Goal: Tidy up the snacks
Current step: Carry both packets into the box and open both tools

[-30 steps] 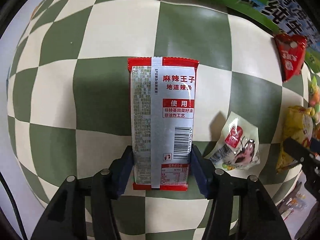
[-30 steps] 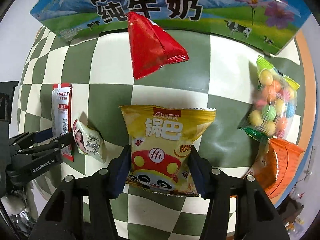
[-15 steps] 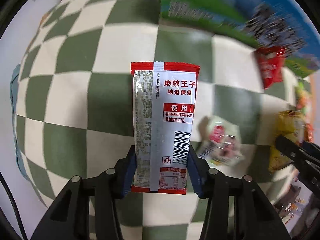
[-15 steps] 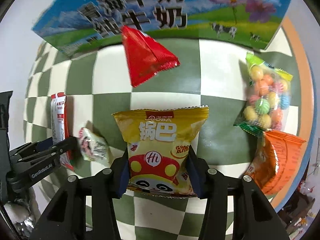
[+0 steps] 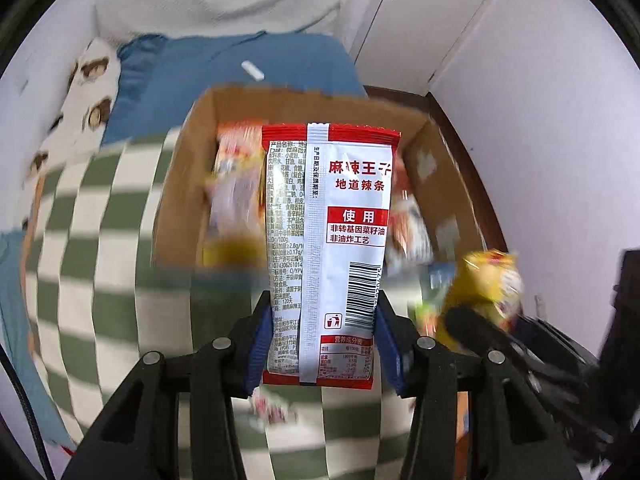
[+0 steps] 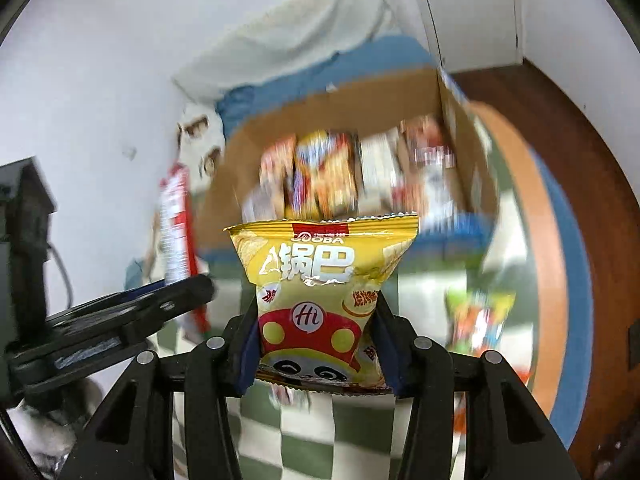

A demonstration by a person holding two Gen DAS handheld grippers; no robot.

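Observation:
My left gripper [image 5: 324,344] is shut on a red and white spicy-strip packet [image 5: 326,248] and holds it upright in the air in front of an open cardboard box [image 5: 180,184]. My right gripper [image 6: 316,344] is shut on a yellow rice-crust snack bag [image 6: 320,292], also lifted, facing the same box [image 6: 340,108]. Several snack packs lie inside the box, blurred. The right gripper with the yellow bag [image 5: 488,284] shows at the right of the left wrist view. The left gripper arm [image 6: 112,320] with the red packet [image 6: 176,220] shows at the left of the right wrist view.
The green and white checked tablecloth [image 5: 92,280] lies below. A colourful candy bag [image 6: 478,320] rests on the table at the right. A small packet [image 5: 272,406] lies under the left gripper. A blue bed [image 5: 240,60], white walls and a door stand behind the box.
Both grippers have lifted their packets off the table and tilted up to face the open box. The view went from looking down on the cloth to looking into the box.

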